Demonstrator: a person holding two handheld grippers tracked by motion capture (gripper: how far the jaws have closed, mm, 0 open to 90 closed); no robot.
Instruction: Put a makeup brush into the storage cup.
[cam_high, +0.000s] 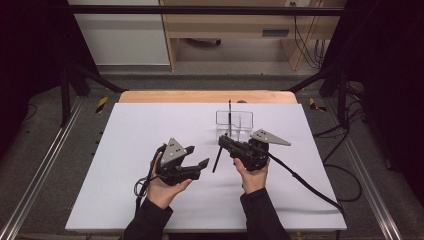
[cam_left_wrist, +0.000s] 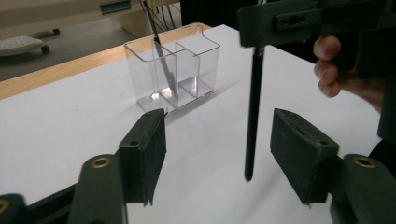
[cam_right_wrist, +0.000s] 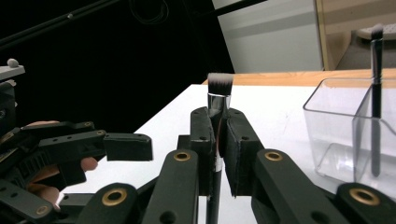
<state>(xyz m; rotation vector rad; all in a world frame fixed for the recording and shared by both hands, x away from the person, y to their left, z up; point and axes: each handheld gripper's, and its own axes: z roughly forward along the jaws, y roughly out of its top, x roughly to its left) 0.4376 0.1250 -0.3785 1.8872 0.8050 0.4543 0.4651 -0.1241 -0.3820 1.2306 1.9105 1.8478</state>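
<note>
**A:** What does the right gripper (cam_high: 223, 142) hold, and where?

**B:** Its jaws are clamped on a makeup brush (cam_right_wrist: 218, 100). In the right gripper view the flat bristle head rises just above the pads (cam_right_wrist: 201, 140); in the high view the black handle (cam_high: 217, 159) slants down toward the white table (cam_high: 125, 200), its tip seeming to hang just above the surface.

**A:** And the left gripper (cam_high: 196, 156)?

**B:** Its jaws stand wide apart and hold nothing. In the left gripper view the brush handle (cam_left_wrist: 252, 112) hangs between the two pads (cam_left_wrist: 152, 144), nearer the right-hand one, touching neither.

**A:** Where is the room to move?

**B:** The table is bare to the left and toward the person. Behind the grippers stands a clear two-compartment holder (cam_high: 234, 123), near the far edge where the wooden tabletop (cam_high: 205, 96) shows. A second brush (cam_high: 229, 116) leans in one compartment; the neighbouring one is empty. The right gripper sits just in front of the holder's near wall.

**A:** What is cut off or hard to read?

**B:** In the left gripper view the second brush's head runs off the top edge. The clear walls are faint, so their rim is hard to trace from above. In the right gripper view the held brush's lower handle disappears between the jaws.
</note>
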